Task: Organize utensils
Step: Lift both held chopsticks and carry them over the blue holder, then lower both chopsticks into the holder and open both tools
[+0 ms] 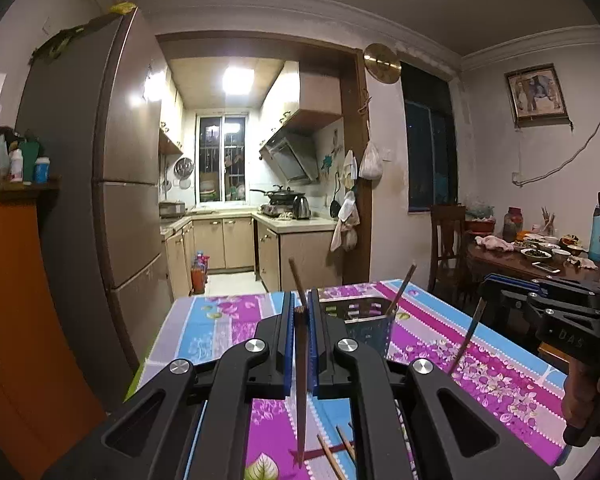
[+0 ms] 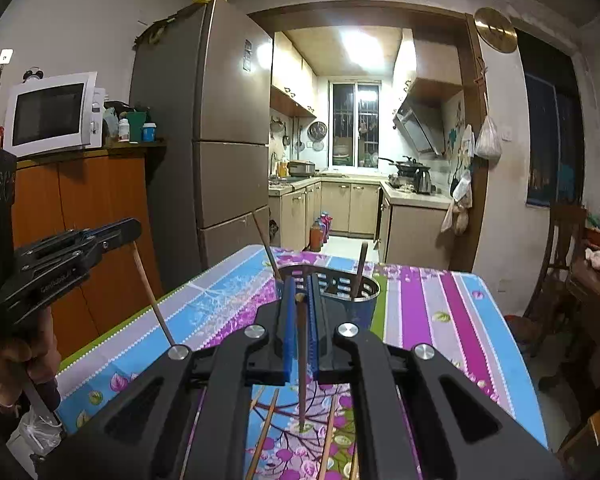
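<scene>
Loose brown wooden chopsticks (image 2: 266,428) lie on the floral purple-and-blue cloth-covered surface (image 2: 440,312), nearest the cameras. Above them, the left gripper (image 1: 301,308) has its blue pads pressed together, pinching one dark brown chopstick (image 1: 301,380) that hangs tip-down. The right gripper (image 2: 299,294) is likewise pressed together on a second dark chopstick (image 2: 301,376). Beyond both grippers stands the perforated stainless-steel utensil holder (image 2: 364,292), with two chopsticks leaning inside it. Behind the holder, a grey refrigerator (image 2: 220,128) flanks the kitchen doorway.
</scene>
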Motion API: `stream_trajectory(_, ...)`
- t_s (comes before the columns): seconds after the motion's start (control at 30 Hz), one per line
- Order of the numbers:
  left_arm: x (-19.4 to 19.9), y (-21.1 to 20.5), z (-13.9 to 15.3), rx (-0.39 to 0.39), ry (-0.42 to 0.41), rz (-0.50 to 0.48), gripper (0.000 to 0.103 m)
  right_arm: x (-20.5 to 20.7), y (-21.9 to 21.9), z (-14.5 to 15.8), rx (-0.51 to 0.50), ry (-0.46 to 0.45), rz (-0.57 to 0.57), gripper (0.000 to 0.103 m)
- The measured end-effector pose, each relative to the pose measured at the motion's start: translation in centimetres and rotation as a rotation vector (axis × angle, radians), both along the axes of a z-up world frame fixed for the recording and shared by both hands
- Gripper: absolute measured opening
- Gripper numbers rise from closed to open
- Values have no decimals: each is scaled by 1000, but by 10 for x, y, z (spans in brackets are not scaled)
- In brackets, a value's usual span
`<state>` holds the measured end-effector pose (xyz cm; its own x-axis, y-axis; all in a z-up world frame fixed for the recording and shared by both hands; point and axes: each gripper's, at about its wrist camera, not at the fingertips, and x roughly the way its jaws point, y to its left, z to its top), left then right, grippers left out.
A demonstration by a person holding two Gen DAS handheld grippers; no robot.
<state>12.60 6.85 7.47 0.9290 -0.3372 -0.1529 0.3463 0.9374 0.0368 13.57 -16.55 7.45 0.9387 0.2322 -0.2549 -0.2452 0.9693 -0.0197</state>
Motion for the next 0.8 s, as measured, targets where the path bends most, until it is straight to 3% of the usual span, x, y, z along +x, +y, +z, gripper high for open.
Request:
stream_trajectory(0.47,-9,-17,23,-13,-4,-81,8,-13,-7,27,19,-33,21,5)
stream_trajectory(0.8,47,-52,97,-84,-53,-152,8,23,-20,99,36,-148,-19,5)
